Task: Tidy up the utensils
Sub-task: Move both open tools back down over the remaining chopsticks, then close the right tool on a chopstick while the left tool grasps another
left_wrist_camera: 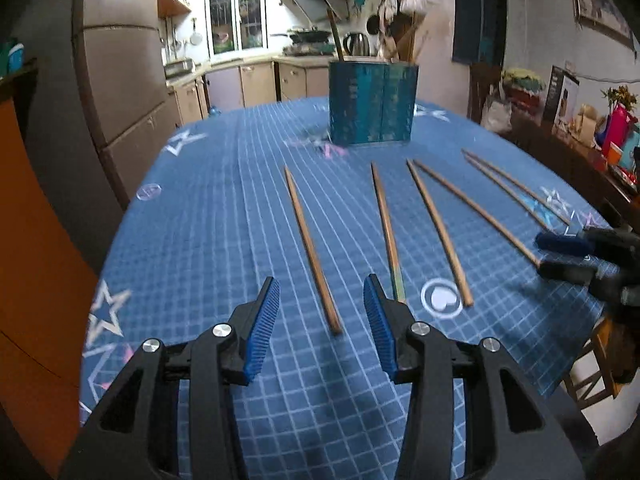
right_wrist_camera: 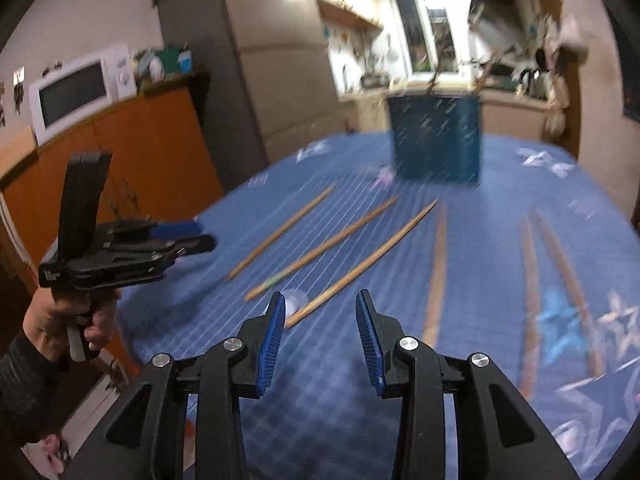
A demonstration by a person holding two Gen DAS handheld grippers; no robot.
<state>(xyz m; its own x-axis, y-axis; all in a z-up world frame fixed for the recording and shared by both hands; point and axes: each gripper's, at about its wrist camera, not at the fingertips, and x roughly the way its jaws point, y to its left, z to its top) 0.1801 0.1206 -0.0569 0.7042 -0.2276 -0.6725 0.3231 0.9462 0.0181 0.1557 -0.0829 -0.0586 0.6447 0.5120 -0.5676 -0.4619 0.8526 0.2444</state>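
Several wooden chopsticks (left_wrist_camera: 312, 252) lie loose and roughly parallel on the blue gridded tablecloth (left_wrist_camera: 224, 216). Behind them stands a teal holder box (left_wrist_camera: 372, 104) with a few sticks upright in it. My left gripper (left_wrist_camera: 322, 280) hovers open above the near ends of two chopsticks and grips nothing. My right gripper (left_wrist_camera: 560, 256) shows at the right edge, over the ends of the rightmost sticks. In the blurred right wrist view, my right gripper (right_wrist_camera: 321, 296) is open and empty above the chopsticks (right_wrist_camera: 360, 268), with the holder (right_wrist_camera: 436, 140) beyond. A hand (right_wrist_camera: 80, 320) holds the left gripper (right_wrist_camera: 200, 236) at the left.
The table's left edge (left_wrist_camera: 132, 208) drops off beside a tall fridge (left_wrist_camera: 120, 60) and an orange cabinet (right_wrist_camera: 160, 152) with a microwave (right_wrist_camera: 72, 92) on top. A cluttered side table (left_wrist_camera: 580, 148) stands to the right. Kitchen counters (left_wrist_camera: 256, 76) lie behind.
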